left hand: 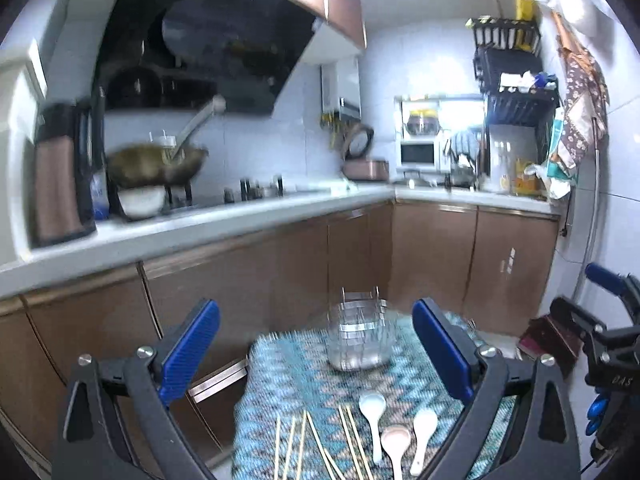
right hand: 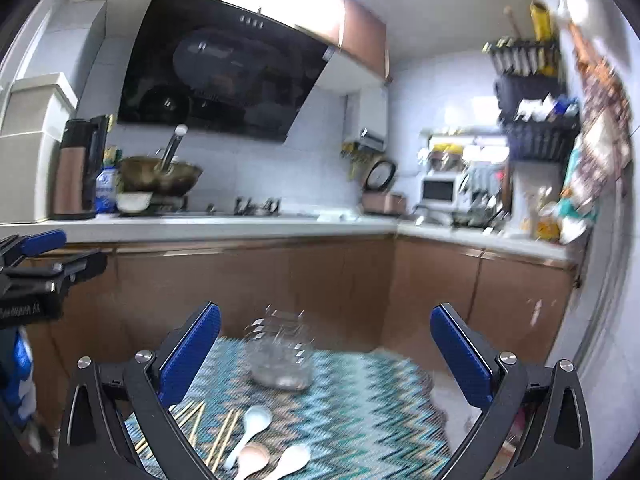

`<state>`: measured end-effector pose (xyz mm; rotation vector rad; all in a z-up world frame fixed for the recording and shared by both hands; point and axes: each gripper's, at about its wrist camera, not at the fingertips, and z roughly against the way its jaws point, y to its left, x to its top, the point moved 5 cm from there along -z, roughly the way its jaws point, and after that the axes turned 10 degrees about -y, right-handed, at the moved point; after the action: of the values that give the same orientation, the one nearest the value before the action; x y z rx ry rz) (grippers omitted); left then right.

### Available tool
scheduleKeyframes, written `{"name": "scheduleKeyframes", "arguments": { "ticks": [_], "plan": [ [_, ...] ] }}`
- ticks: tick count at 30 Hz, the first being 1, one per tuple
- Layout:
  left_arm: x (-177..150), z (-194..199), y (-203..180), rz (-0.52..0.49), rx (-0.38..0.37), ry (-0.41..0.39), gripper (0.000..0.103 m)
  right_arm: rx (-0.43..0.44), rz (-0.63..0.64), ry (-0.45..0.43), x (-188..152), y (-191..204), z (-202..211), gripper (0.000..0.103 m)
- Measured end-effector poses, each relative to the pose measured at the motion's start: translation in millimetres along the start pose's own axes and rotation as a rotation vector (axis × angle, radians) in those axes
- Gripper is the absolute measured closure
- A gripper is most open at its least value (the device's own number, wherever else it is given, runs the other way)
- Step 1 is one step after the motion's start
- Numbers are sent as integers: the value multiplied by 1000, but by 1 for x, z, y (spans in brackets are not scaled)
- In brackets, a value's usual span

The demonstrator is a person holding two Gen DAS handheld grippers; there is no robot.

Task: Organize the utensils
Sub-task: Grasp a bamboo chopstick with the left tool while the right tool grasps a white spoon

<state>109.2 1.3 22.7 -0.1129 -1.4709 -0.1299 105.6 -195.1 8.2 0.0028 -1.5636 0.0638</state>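
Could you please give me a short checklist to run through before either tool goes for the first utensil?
1. Left tool open, holding nothing: ok.
2. Right tool open, holding nothing: ok.
3. Spoons lie side by side on the cloth, none covered: ok.
4. Chopsticks lie loose left of the spoons; near ends run out of view: cannot tell the count.
5. Holder upright at the cloth's far end: ok; whether it is empty: cannot tell, blurred.
6. Tools apart from each other: ok.

Teal zigzag cloth [left hand: 304,376]; two white spoons [left hand: 374,408], one pinkish spoon [left hand: 394,440]; pale wooden chopsticks [left hand: 352,440]; blue fingers [left hand: 192,344].
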Motion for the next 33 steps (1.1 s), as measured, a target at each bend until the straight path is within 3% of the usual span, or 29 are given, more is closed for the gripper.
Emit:
{"name": "scheduleKeyframes", "arguments": {
  "ticks": [4,11,14,16,17,19,25,33],
  "plan": [
    [-33,-26,20,28,13,165,5,66,-3,77,-19,7,-13,0],
    [-85,-55,41,94,-1,367,6,159,-27,180,-55,13,-35,1],
    [-105,-72,44,131,-27,446,7,155,-35,244,-73,10,-50,13],
    [-121,-86,44,154,-52,505,10,168,-57,289,-86,5,-59,29],
    [-126,-92,45,159,-58,523,12,174,-69,309,-92,2,-63,32],
    [-142,-105,45,188,-79,583,23,190,-96,349,-105,-3,-71,43],
    [-187,-139,41,244,-130,748,43,254,-164,499,-157,-8,-98,65],
    [-246,-185,33,285,-138,952,60,321,-269,646,-214,-15,-124,77]
  ]
}}
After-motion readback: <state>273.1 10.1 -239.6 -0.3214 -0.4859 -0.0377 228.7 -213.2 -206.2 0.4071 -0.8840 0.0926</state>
